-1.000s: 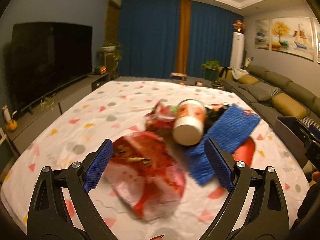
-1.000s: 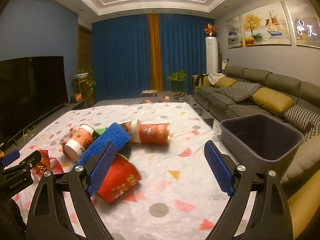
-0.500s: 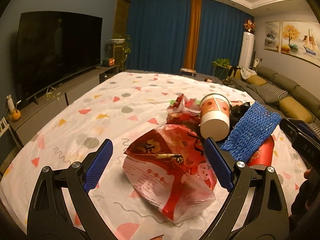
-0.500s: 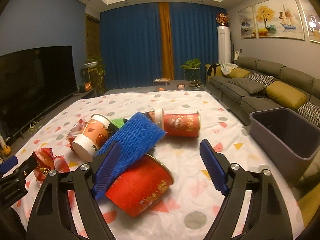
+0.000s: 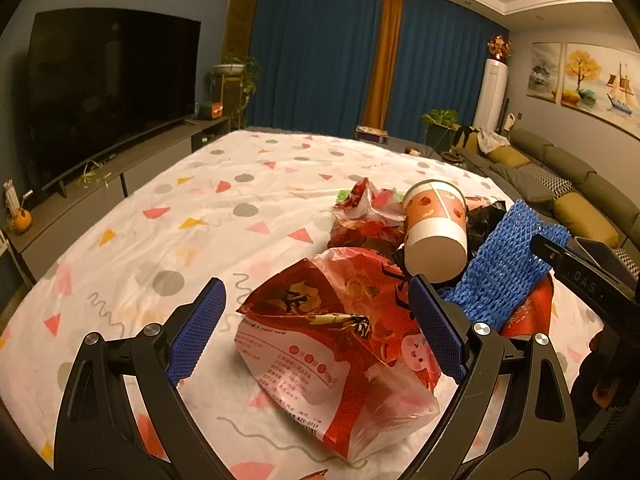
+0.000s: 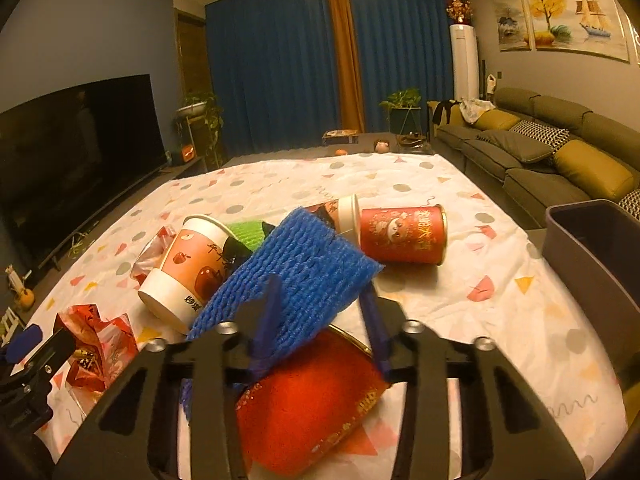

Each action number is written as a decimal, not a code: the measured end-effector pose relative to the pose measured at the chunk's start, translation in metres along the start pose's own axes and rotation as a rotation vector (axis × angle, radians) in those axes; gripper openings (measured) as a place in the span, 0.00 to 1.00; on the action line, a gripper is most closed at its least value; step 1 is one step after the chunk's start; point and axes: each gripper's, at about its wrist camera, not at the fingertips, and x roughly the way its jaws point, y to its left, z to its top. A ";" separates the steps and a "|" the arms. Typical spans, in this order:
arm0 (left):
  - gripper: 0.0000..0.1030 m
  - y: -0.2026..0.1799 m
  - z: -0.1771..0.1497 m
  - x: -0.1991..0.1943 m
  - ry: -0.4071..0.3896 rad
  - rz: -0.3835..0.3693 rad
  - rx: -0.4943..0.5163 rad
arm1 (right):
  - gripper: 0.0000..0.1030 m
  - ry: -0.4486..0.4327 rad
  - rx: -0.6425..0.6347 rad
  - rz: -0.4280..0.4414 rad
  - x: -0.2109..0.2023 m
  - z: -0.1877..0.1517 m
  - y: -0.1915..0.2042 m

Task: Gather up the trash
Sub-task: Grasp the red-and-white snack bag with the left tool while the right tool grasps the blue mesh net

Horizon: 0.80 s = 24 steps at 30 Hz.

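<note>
Trash lies piled on a patterned sheet. My left gripper is open around a crumpled red snack bag, its pads on either side. My right gripper has closed in on a red paper tub and the blue foam net lying over it. A paper cup with apple print lies left of the net, and a red can lies on its side behind it. The cup and net also show in the left wrist view.
A dark grey bin stands off the sheet's right edge. A sofa runs along the right wall and a TV on a low cabinet along the left. More wrappers and a green net lie in the pile.
My right gripper moved forward and down onto the red tub and blue net, and its jaws narrowed from wide open. My left gripper moved in around the red snack bag and stayed open.
</note>
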 end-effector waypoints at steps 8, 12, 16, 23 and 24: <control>0.88 -0.003 0.000 0.012 0.048 -0.025 -0.006 | 0.08 -0.043 -0.027 0.030 -0.012 0.002 0.005; 0.71 -0.005 -0.001 0.019 0.081 -0.039 0.004 | 0.07 -0.082 -0.033 0.043 -0.027 0.005 0.007; 0.51 -0.004 -0.002 0.031 0.145 -0.060 -0.002 | 0.07 -0.115 -0.032 0.058 -0.042 0.009 0.008; 0.04 -0.001 -0.009 0.050 0.252 -0.117 -0.035 | 0.07 -0.150 -0.037 0.079 -0.063 0.014 0.010; 0.00 -0.002 -0.009 0.050 0.250 -0.121 -0.032 | 0.07 -0.152 -0.036 0.081 -0.065 0.013 0.010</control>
